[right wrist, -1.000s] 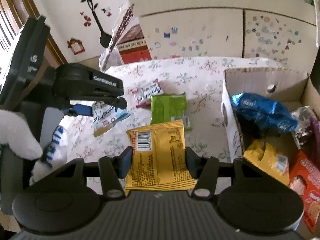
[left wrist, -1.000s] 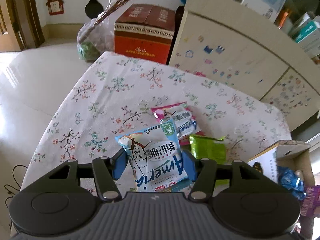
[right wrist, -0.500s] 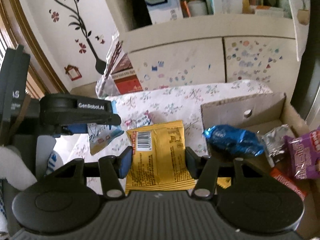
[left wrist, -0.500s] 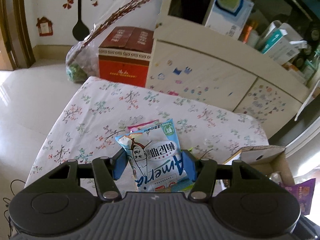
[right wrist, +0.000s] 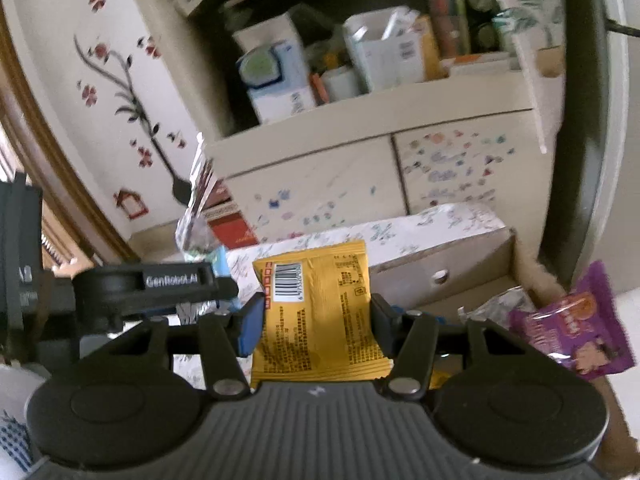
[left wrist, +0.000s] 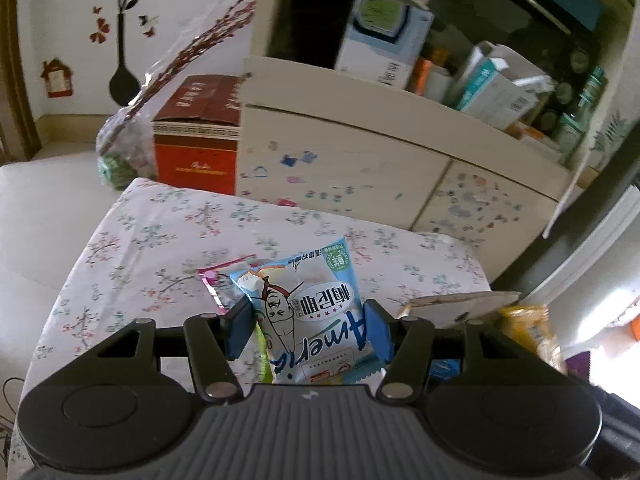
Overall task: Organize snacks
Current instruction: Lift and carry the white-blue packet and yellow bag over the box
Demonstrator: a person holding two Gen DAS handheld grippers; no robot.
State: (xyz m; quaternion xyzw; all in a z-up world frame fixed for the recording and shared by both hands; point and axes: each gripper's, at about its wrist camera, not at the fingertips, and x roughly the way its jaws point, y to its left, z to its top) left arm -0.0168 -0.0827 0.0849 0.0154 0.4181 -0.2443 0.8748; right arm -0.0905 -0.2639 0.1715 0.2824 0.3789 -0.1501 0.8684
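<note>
Left gripper (left wrist: 306, 330) clamped on light-blue snack packet (left wrist: 308, 316); right gripper (right wrist: 316, 328) clamped on yellow packet (right wrist: 316, 316), both held above floral tablecloth (left wrist: 160, 240). Cream cabinet (left wrist: 340, 176) at twelve o'clock, cardboard box (right wrist: 448, 272) at three. Pink packet (left wrist: 224, 280) mostly hidden behind blue one; purple packet (right wrist: 572, 332) blurred.
</note>
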